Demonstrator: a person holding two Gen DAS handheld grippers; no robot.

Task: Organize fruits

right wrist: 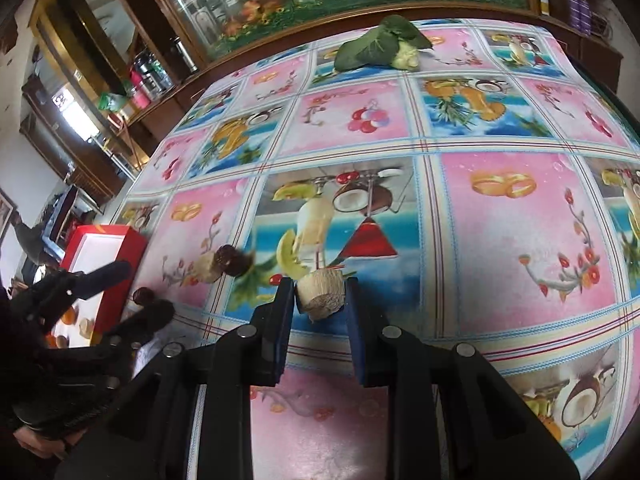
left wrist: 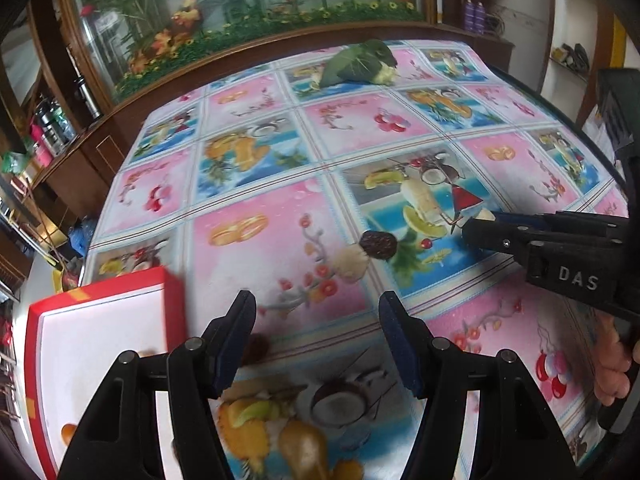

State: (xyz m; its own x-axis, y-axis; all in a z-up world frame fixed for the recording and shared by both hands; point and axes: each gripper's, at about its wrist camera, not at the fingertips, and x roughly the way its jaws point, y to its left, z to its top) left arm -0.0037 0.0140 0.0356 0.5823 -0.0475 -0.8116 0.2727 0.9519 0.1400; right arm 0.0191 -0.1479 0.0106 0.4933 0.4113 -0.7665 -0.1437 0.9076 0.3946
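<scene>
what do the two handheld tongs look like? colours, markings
Both are matte black plastic with scissor-like linkage arms and round silver pivot pins. Left tongs and right tongs carry dark blue pads on the inner faces of the fingers. In the left wrist view, raised letters "DAS" show on the right unit's body. No cables visible.

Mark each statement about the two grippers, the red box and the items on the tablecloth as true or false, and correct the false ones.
1. The right gripper is clamped on a beige chunk. True.
2. The left gripper holds a fruit. False: it is open and empty.
3. The red box sits at the table's left edge. True.
4. The leafy vegetable lies inside the box. False: it lies on the tablecloth at the far side.
</scene>
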